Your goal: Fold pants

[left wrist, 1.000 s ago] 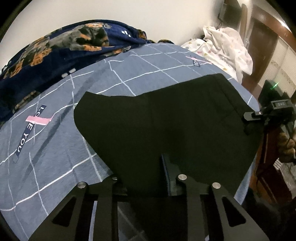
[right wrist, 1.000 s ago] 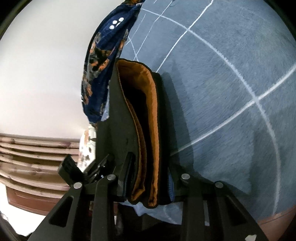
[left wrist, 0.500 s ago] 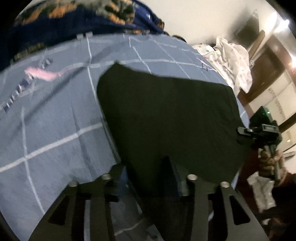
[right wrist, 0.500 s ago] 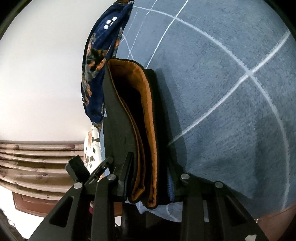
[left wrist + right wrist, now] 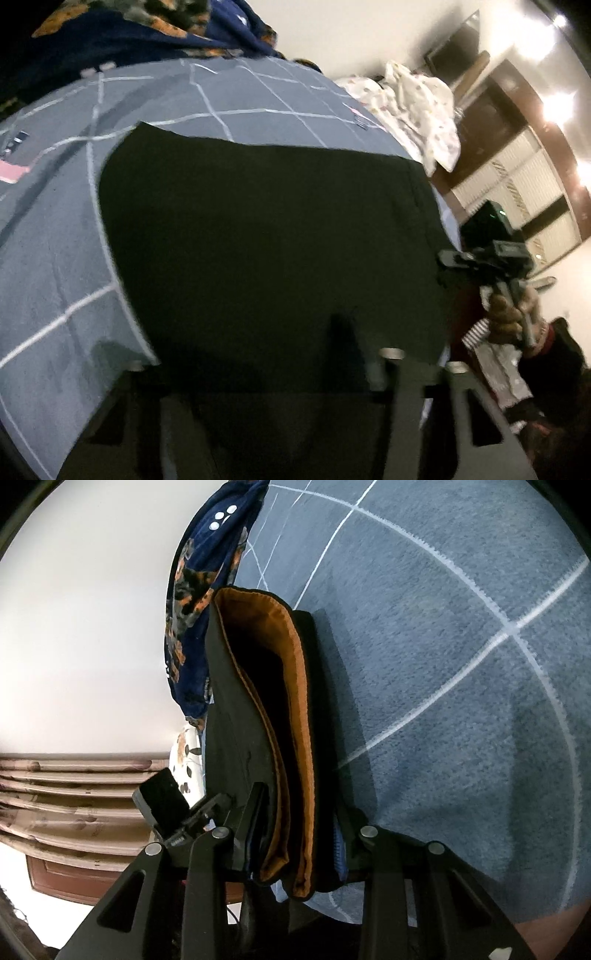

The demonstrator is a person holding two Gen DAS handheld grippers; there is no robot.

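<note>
Left wrist — no readable writing

One pants [image 5: 266,251], two claws [image 5: 258,376] [image 5: 295,834]

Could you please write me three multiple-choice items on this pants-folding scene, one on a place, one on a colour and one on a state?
1. Where do the pants lie?
A. On a grey-blue bedspread with white lines
B. On a wooden floor
C. In a basket

2. What colour is the lining seen at the pants' edge from the right wrist?
A. Green
B. Orange
C. White

3. How is the right gripper?
A. Wide open above the bed
B. Closed on the edge of the pants
C. Closed on a pillow

Answers:
1 A, the dark cloth is spread on the bedspread.
2 B, orange layers show inside the black cloth.
3 B, the folded layers sit pinched between its fingers.
</note>
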